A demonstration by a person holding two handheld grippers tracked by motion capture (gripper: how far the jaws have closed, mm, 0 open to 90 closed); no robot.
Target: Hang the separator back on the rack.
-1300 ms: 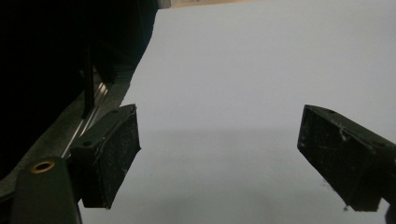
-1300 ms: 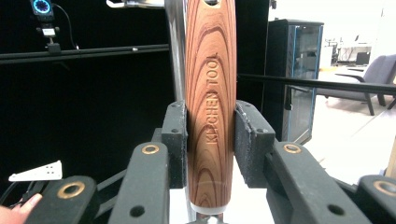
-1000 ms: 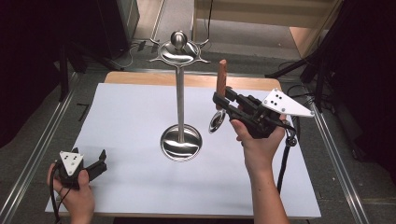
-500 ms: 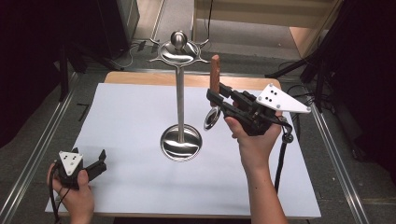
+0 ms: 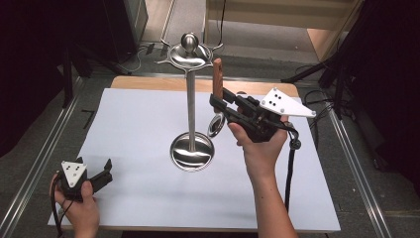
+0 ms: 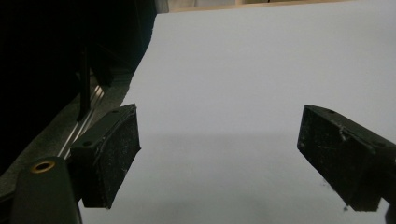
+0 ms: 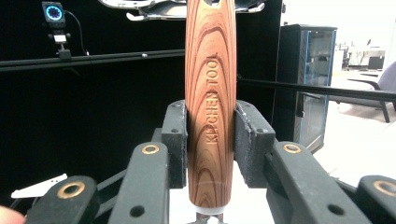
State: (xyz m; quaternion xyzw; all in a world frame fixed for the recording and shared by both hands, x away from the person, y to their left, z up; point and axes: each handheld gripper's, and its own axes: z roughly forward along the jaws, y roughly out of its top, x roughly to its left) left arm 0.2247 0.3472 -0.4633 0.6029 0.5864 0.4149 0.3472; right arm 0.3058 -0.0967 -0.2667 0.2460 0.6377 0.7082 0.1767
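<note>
A tall chrome utensil stand (image 5: 190,94) rises from a round base (image 5: 192,151) at the middle of the white table; its hook ring (image 5: 189,53) sits at the top. My right gripper (image 5: 216,100) is shut on a kitchen tool's wooden handle (image 5: 217,74), held upright just right of the pole. The tool's metal bowl (image 5: 216,125) hangs below the jaws. In the right gripper view the handle (image 7: 210,93) stands between both pads, its tip close under the stand's hooks (image 7: 154,7). My left gripper (image 5: 106,168) rests near the front left corner, open with nothing between its pads (image 6: 116,149).
The white sheet (image 5: 138,124) covers the table, with a wooden edge at the back. Metal rails run along both sides. The right gripper's cable (image 5: 289,163) hangs beside the forearm. A black cabinet (image 7: 306,79) stands beyond the table.
My right gripper has carried the tool leftward, closer to the stand's pole and hook ring. The left gripper has stayed where it was.
</note>
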